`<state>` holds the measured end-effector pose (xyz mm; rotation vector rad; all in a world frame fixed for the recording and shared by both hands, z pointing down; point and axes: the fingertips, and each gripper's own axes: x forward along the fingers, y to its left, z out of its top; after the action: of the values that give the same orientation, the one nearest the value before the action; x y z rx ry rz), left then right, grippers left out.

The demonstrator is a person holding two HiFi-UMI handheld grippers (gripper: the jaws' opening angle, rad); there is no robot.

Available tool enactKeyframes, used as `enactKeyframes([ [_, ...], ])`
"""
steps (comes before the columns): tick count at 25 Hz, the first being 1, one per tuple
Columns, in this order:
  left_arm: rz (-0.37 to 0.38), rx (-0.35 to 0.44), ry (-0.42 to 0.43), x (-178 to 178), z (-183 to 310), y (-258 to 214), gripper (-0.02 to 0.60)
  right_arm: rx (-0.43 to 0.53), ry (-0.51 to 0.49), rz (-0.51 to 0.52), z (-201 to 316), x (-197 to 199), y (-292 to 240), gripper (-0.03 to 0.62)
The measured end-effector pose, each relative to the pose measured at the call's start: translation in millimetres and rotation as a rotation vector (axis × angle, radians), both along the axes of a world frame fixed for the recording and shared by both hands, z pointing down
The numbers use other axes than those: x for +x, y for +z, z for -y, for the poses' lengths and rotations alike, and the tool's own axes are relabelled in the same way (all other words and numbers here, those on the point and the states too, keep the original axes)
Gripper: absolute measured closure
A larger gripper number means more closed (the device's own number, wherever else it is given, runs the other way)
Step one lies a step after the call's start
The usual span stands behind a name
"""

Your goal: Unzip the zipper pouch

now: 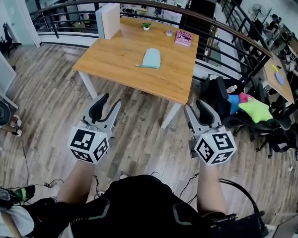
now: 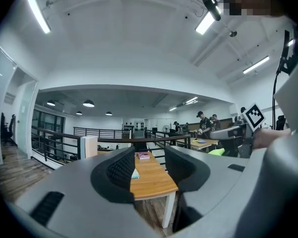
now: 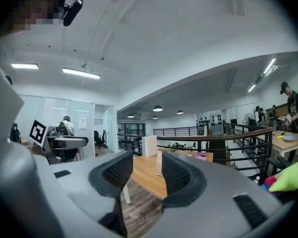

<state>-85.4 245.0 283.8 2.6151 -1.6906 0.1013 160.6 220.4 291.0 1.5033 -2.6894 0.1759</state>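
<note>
Your grey left claw (image 1: pixel 111 102) and grey right claw (image 1: pixel 194 105), black ribbed pads, sit nearest. Both jaw pairs stand wide, nothing between them. Both hover over brown wood-plank floor (image 1: pixel 49 93), short of bench.

Pale teal, dome-shaped fabric zipper pouch (image 1: pixel 151 58) lies flat about mid-way on light wooden rectangular bench (image 1: pixel 114 58), well apart from both claws.

Judge pouch light, soft, floppy; likely to slide and bunch on smooth top. Pin one end of its straight near edge with one claw, pinch zip pull with other. Pull too small to make out; look for it once you close in.
</note>
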Motion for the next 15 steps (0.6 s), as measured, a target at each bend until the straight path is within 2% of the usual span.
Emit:
enactKeyframes([
  [3,0.004,0.008,0.004,-3,1,1,0.327,-0.007,0.005,0.000,2,-3,3,0.390],
  [4,0.008,0.011,-0.002,-4,2,1,0.318,-0.009,0.005,-0.001,3,-4,3,0.385],
  [15,0.026,-0.003,0.003,-26,5,11,0.316,-0.005,0.014,-0.020,6,-20,7,0.355],
])
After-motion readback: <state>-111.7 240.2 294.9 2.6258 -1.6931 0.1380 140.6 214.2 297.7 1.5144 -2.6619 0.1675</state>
